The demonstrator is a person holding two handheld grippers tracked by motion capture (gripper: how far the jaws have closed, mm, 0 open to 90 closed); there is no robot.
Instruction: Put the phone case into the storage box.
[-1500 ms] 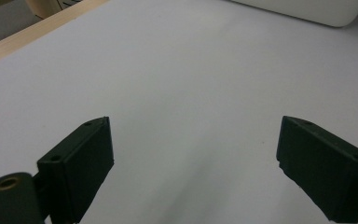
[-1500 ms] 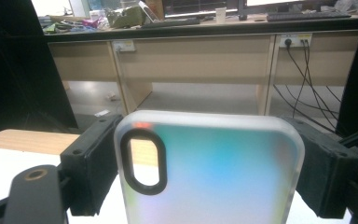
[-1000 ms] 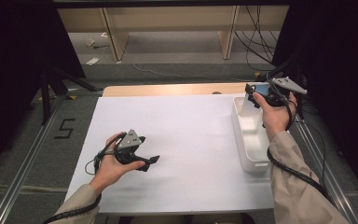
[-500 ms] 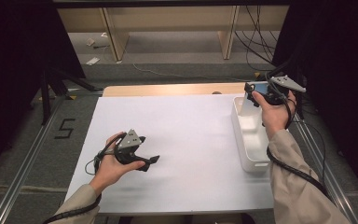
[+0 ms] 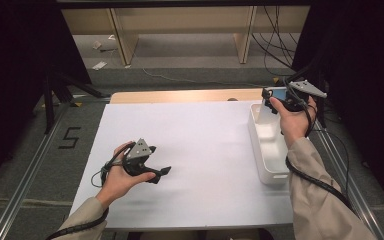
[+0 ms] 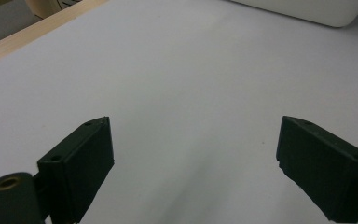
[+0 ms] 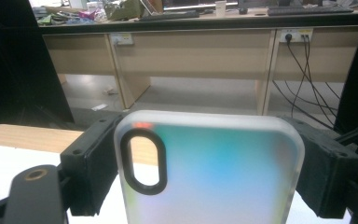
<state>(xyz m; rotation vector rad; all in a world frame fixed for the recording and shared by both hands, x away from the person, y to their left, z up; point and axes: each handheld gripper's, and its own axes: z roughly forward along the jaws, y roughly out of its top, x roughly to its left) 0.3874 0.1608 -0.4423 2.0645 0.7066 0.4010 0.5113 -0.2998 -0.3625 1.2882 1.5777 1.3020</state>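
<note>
The right gripper (image 5: 274, 98) is pinching a translucent, frosted phone case with a blue-green sheen (image 7: 209, 172) by its two long sides, holding it upright above the far end of the white rectangular plastic bin (image 5: 260, 150) at the right edge of the table. The right gripper view is showing the case close up, with the dark oval camera cutout near its upper left corner and a black jaw pressing on each side; in the high view the case is appearing as a small blue patch (image 5: 279, 92) beside the hand. The left gripper (image 5: 162, 171) is resting low over the white table sheet (image 5: 205, 150) at the near left, well apart from the bin; the left gripper view is showing its jaws standing wide apart with bare white sheet between them and the bin's corner (image 6: 307, 9) at the far top
</note>
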